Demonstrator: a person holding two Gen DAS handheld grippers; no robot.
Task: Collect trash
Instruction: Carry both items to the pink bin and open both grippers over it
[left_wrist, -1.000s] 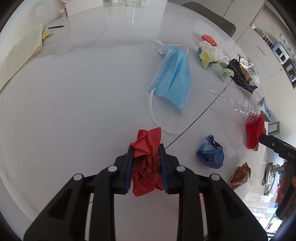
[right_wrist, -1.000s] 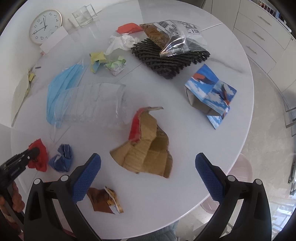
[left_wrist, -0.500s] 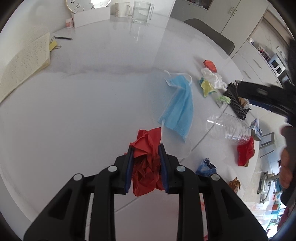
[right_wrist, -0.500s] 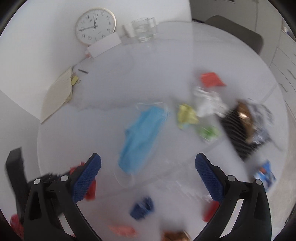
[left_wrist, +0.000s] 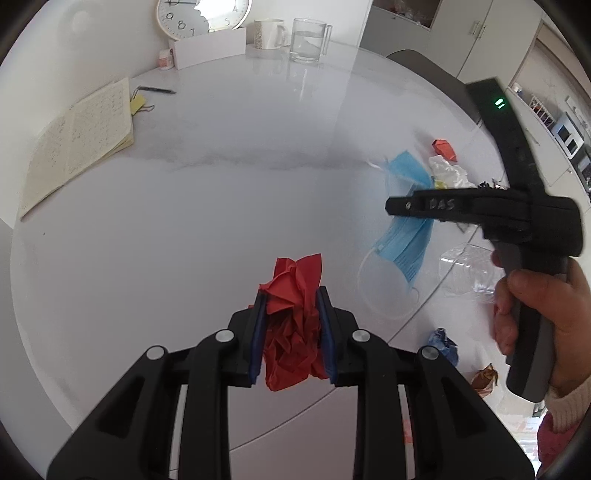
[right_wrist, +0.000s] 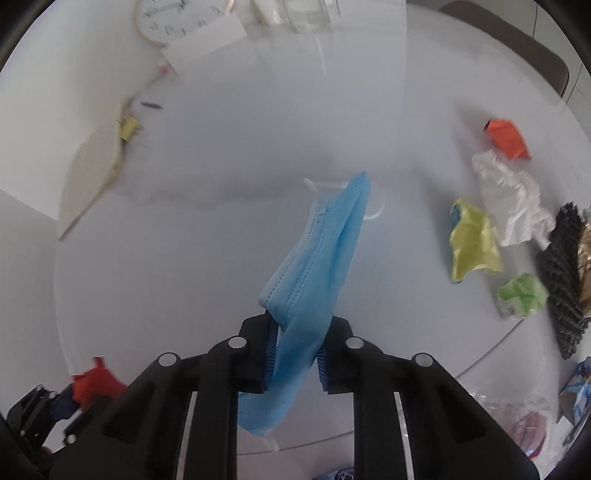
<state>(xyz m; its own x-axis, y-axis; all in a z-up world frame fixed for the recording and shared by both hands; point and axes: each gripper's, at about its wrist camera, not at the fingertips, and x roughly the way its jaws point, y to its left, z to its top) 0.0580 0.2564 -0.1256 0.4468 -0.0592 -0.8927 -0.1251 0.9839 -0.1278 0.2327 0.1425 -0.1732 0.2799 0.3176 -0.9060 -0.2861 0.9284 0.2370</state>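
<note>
My left gripper (left_wrist: 290, 334) is shut on a crumpled red paper (left_wrist: 293, 295) and holds it above the white round table (left_wrist: 184, 221). My right gripper (right_wrist: 294, 354) is shut on a blue face mask (right_wrist: 321, 254) that hangs between its pads over the table. In the left wrist view the right gripper (left_wrist: 395, 205) shows side on at the right, over the mask (left_wrist: 406, 236). In the right wrist view the left gripper (right_wrist: 62, 402) with the red paper (right_wrist: 92, 380) sits at the lower left.
Loose trash lies at the right: orange scrap (right_wrist: 506, 136), white tissue (right_wrist: 513, 206), yellow paper (right_wrist: 472, 240), green paper (right_wrist: 522, 295), black mesh (right_wrist: 565, 280), clear bottle (left_wrist: 469, 266), blue wad (left_wrist: 443, 341), brown wrapper (left_wrist: 485, 378). A notebook (left_wrist: 77, 136), clock, mug and glass jug (left_wrist: 308, 38) stand at the back.
My right gripper swung left from the cardboard and closed on the blue mask, lifting it. My left gripper kept its hold on the red paper and rose and tilted back.
</note>
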